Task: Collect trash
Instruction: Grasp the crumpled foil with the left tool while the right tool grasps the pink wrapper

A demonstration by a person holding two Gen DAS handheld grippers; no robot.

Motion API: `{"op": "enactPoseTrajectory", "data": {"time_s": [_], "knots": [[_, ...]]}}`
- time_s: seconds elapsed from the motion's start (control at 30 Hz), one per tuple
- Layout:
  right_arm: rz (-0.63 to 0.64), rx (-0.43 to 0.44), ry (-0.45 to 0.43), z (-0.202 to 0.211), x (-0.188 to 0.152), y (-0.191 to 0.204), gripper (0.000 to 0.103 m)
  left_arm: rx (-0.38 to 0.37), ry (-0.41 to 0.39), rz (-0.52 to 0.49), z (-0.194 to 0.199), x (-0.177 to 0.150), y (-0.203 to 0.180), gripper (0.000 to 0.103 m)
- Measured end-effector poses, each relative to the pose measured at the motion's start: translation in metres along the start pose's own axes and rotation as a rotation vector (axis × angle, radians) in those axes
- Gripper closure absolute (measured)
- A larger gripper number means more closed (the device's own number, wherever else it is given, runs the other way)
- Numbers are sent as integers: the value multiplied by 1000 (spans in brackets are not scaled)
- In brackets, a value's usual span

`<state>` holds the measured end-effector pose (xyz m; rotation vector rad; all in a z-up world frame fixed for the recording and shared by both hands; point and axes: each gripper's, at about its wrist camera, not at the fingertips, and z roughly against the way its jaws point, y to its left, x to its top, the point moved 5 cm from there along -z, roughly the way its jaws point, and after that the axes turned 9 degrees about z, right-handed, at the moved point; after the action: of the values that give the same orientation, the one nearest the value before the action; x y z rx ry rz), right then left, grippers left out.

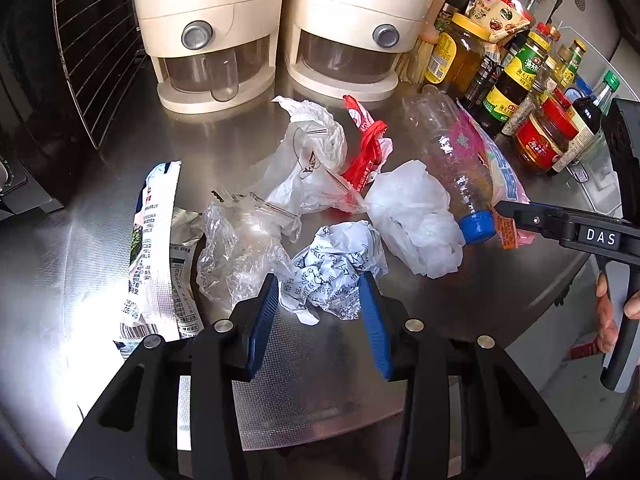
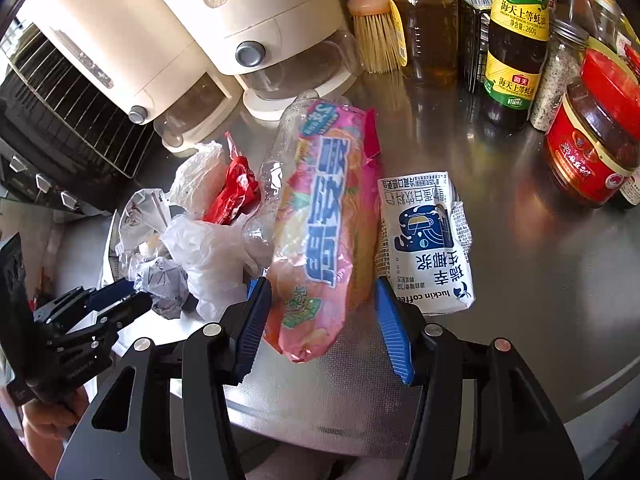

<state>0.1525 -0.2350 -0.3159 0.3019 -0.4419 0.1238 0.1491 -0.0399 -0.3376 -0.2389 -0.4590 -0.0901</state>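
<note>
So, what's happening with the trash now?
Left tool open at crumpled paper. Right tool open around pink wrapper. Nothing picked up. Bottle alongside wrapper.

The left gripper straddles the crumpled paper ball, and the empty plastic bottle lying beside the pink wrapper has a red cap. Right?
Not quite: the bottle has a blue cap, as the left wrist view shows. The left gripper does straddle the paper ball, and the bottle lies beside the pink wrapper.

Left tongs (image 1: 320, 312) parted — crumpled printed paper (image 1: 338, 268) between, perhaps touching
</note>
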Motion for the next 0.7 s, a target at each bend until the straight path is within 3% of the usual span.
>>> {"op": "enactPoseTrajectory", "data": {"time_s": [0.2, 0.33, 0.4, 0.47, 0.7], "knots": [[21, -11, 27, -14, -1, 4, 51, -34, 22, -12, -9, 0, -10, 60], [18, 2, 50, -20, -3, 4, 73, -42, 32, -17, -14, -2, -14, 58], [26, -7, 42, -18, -5, 4, 89, -44, 30, -21, -14, -1, -16, 61], [35, -14, 26, -13, -5, 4, 97, -47, 31, -25, -13, -2, -16, 63], [64, -19, -5, 4, -7, 7, 100, -50, 21, -32, -2, -14, -22, 66]]}}
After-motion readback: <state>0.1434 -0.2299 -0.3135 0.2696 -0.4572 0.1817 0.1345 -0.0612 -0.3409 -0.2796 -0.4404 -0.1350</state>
